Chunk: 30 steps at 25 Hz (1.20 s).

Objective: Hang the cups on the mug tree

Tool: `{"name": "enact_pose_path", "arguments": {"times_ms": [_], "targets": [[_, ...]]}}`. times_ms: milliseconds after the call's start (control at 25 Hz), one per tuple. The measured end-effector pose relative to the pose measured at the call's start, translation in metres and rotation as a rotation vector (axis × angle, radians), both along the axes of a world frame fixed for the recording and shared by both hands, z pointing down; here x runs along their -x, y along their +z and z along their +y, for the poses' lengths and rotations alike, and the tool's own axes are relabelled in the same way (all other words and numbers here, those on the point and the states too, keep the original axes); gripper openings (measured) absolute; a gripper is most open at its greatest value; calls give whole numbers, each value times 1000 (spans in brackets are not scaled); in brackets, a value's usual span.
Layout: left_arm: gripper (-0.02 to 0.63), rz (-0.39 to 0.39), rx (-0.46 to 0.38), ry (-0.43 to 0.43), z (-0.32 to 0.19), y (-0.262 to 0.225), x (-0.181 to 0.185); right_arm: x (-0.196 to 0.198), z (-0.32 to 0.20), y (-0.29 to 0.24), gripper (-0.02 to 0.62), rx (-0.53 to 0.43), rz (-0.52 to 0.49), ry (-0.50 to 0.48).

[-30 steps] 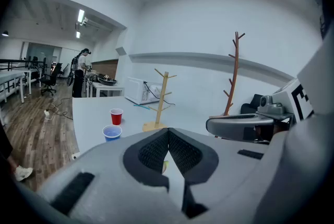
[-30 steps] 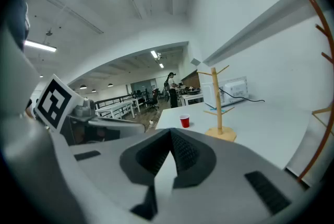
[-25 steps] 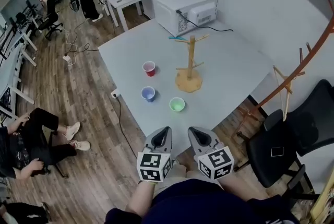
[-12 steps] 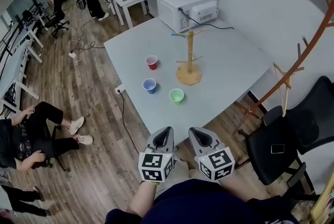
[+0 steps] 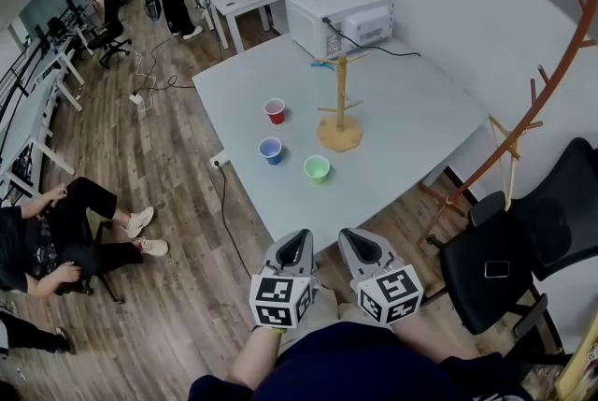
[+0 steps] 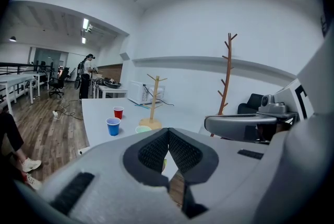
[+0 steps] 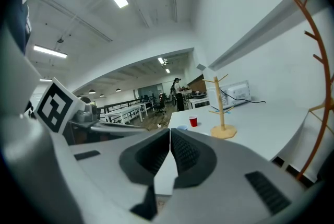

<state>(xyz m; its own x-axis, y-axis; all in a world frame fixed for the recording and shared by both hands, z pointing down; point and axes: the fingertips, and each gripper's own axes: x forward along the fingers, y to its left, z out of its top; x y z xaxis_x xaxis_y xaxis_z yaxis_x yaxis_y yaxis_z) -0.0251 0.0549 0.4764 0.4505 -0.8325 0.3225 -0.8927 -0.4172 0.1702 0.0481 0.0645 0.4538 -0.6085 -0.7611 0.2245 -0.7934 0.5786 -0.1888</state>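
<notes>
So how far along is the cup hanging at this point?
Nothing is done: the mug tree holds no cup. The red cup, blue cup and green cup stand on the table beside it. Nothing in hand: the left tool and right tool are shut, empty, short of the table. All three cups remain.

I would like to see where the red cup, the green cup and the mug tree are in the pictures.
red cup [image 5: 274, 110]: head view, on its open top.
green cup [image 5: 317, 168]: head view, on its inside.
mug tree [image 5: 337, 137]: head view, on its round wooden base.
</notes>
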Motion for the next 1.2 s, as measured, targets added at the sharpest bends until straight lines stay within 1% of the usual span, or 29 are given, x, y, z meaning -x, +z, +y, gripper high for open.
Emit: {"name": "enact_pose_path", "arguments": {"times_ms": [440,680,960,1200], "targets": [[20,-16,19,-35,12,5,0,-2,10,4,29,25,-9,-44],[20,-24,13,-50,6,5,12,6,5,6,29,33,-20,-49],[20,-31,-7,-32,-16,3,32,22,-13,8,31,32,-4,-28],[20,-36,-25,-10,-44,1,56,33,-39,3,31,22,-12,26]]}}
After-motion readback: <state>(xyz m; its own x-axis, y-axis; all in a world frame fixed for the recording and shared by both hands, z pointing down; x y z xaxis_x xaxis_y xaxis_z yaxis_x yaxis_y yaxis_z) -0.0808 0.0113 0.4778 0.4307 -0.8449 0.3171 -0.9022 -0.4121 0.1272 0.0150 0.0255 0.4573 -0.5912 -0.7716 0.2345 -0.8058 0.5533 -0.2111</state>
